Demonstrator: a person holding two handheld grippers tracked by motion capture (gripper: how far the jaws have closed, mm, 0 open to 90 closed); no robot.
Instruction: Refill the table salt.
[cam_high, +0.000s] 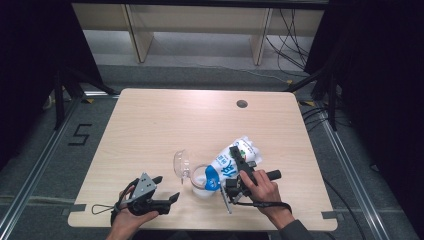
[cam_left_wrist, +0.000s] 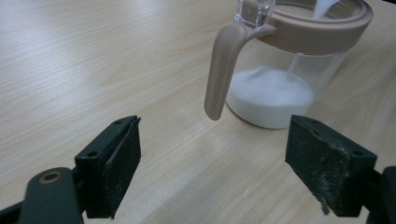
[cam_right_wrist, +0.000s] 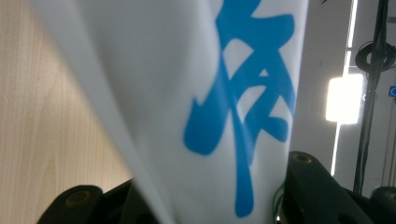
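Table (cam_high: 150, 125) first: light wood grain, rounded corners, a small dark round hole (cam_high: 242, 104) set into it near the far edge. Everything else is bunched up at the near edge.

Next in size, the white bag (cam_high: 239, 152) with blue print is held tilted over the jar, its low end tipped down toward the jar's mouth and its top end up and away to the right. It's clamped by the right gripper (cam_high: 239, 162), jaws closed onto the bag from both sides. In the right gripper view the bag (cam_right_wrist: 196, 93) is pinched between the two black jaws, with a big blue character printed across it.

Then the clear jar (cam_high: 202, 182), stood upright on the table just left of the bag and right under its low end. In the left gripper view the jar (cam_left_wrist: 289, 70) is seen with a pinkish-beige rim, a handle of the same colour hanging down its side, and a heap of white powder (cam_left_wrist: 271, 91) piled at the bottom. A thin white stream can be made out dropping in at the rim. The clear lid (cam_high: 181, 164) is flipped up at the jar's left side.

Last, the left gripper (cam_high: 167, 200) is parked low beside the jar, jaws spread wide with nothing between them, pointed at the jar but not touching it.
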